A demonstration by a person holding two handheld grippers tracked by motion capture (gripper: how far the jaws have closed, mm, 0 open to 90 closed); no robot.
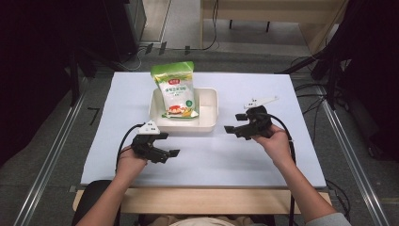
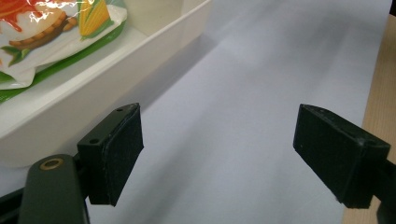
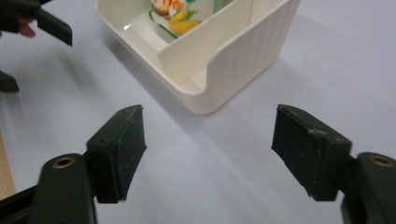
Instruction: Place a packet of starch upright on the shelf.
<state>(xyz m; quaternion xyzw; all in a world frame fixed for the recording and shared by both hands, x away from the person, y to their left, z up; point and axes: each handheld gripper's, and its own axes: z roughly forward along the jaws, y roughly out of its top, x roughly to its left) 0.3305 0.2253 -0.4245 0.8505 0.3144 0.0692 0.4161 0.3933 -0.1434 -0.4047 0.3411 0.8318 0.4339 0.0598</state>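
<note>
White table (image 1: 207, 155) spreads under both tools, its near edge cut off past the jaws; cream tray (image 1: 207, 123) sits ahead of both sets of jaws, apart from them. In its left compartment stands a green-and-white pouch (image 1: 176, 92), print too small to read, top cropped in the gripper views. Left gripper (image 2: 219, 156) jaws wide apart, empty; right gripper (image 3: 210, 156) likewise

Lab or test room: white-covered surface (image 1: 244, 155), metal floor rails (image 1: 51, 155) either side, loose cables (image 1: 310, 101) right of frame, dark equipment upper left.
</note>
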